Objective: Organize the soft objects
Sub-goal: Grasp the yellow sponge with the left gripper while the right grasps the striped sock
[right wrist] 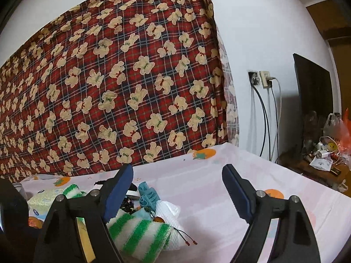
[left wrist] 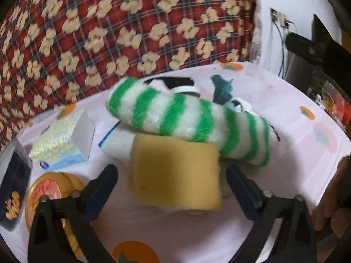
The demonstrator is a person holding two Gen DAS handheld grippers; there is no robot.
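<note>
The yellow rectangular foam sponge point(left wrist: 174, 175) lies on the pink fruit-print table cover point(left wrist: 285, 144), at the near edge of a pile of soft items. The green-and-white striped fuzzy sock point(left wrist: 188, 118) lies across the sponge's far edge, touching it. A teal fabric piece point(left wrist: 221, 89) sits behind the sock.

The left gripper point(left wrist: 172, 175) straddles the sponge; its jaws stand apart, pads clear of both sponge sides. The right gripper point(right wrist: 177, 182) has its jaws apart with nothing between them, right of the pile.

A red plaid bear-print cloth point(right wrist: 122, 83) hangs behind the table.
</note>
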